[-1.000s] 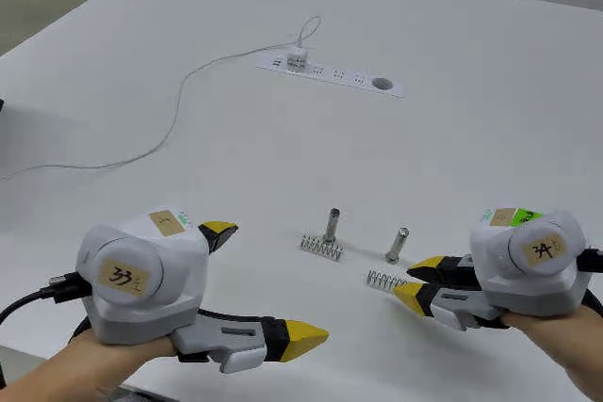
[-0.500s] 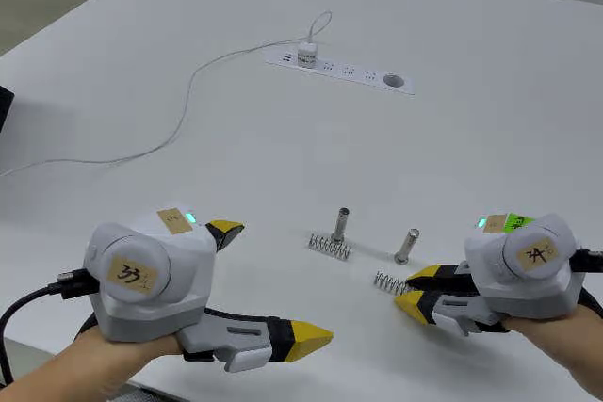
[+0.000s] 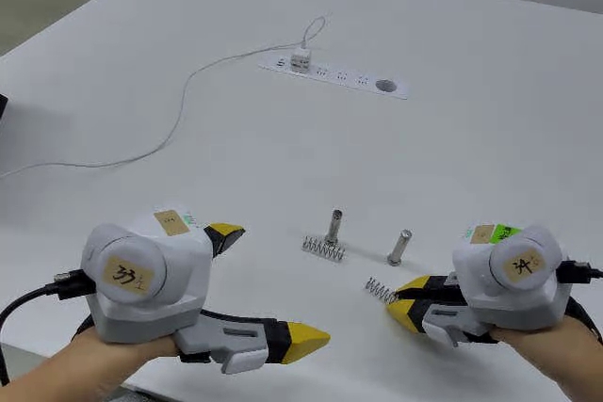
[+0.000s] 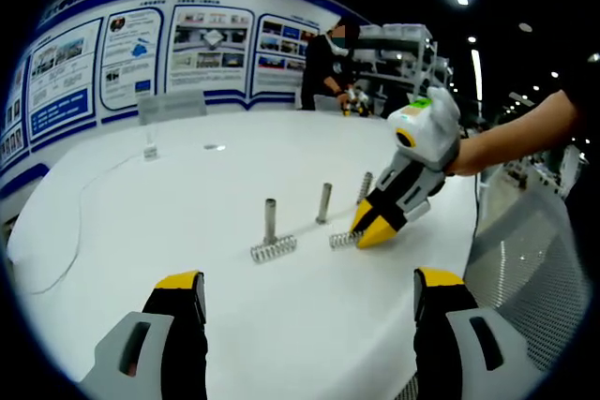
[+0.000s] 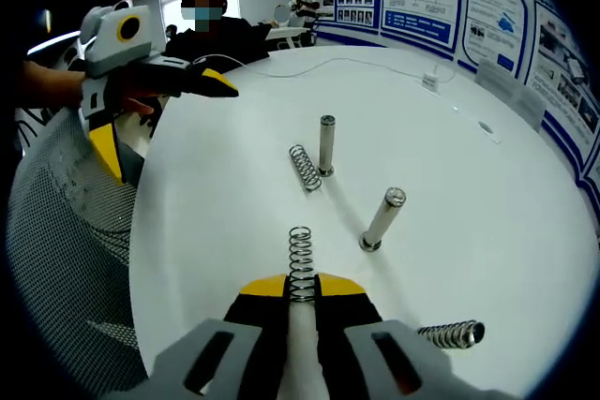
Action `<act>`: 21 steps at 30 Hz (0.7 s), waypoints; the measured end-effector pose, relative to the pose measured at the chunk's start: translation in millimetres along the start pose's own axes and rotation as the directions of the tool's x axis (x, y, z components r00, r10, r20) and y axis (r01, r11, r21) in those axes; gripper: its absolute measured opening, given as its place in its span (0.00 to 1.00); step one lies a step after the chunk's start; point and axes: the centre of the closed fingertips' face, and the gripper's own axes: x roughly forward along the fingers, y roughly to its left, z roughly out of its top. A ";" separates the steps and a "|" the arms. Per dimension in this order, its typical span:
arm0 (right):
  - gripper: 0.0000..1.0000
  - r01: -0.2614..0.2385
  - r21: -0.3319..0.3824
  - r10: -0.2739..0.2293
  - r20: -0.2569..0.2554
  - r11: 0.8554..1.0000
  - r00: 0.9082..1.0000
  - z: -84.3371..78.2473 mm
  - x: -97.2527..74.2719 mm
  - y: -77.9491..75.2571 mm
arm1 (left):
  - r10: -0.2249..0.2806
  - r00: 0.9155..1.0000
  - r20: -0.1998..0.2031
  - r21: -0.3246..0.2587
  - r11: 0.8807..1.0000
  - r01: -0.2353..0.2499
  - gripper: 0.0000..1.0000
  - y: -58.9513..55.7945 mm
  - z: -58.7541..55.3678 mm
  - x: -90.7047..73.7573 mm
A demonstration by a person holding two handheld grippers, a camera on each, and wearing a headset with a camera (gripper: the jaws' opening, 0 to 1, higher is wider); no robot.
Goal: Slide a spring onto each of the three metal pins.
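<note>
The right gripper (image 5: pixel 300 280) has its yellow-tipped jaws pressed together on one end of a spring (image 5: pixel 300 252). The spring sticks out forward past the tips, low over the white table (image 3: pixel 452 120); whether its free end touches the top cannot be told. Ahead of it two bare metal pins stand upright and apart, a near pin (image 5: pixel 382 218) and a far pin (image 5: pixel 325 145). A second spring (image 5: pixel 303 167) lies flat on the table just beside the far pin's foot. A third pin (image 5: pixel 450 333) sits close by the right gripper's side, ribbed with coils along its length. The left gripper (image 4: pixel 307 289) is held well apart from the pins, its jaws spread wide with nothing between them. A tan sticker (image 3: pixel 127 276) on the left gripper's round cap reads "33" in handwriting, followed by a small mark too faint to read. A matching sticker (image 3: pixel 521 265) on the right gripper reads "34" with the same kind of mark, and a green tag (image 3: pixel 505 232) sits beside a second tan label on top of that gripper. Farther back a white power strip (image 3: pixel 334 75) lies on the table with a thin cable (image 3: pixel 179 115) trailing from it. Blue-framed wall posters (image 4: pixel 141 53) carry print too small to read.
</note>
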 end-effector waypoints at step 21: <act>0.11 -0.002 -0.164 0.012 0.059 0.987 0.998 33.4 -49.6 20.5 | -0.151 0.987 0.058 0.086 0.986 0.146 0.70 -35.8 25.8 9.7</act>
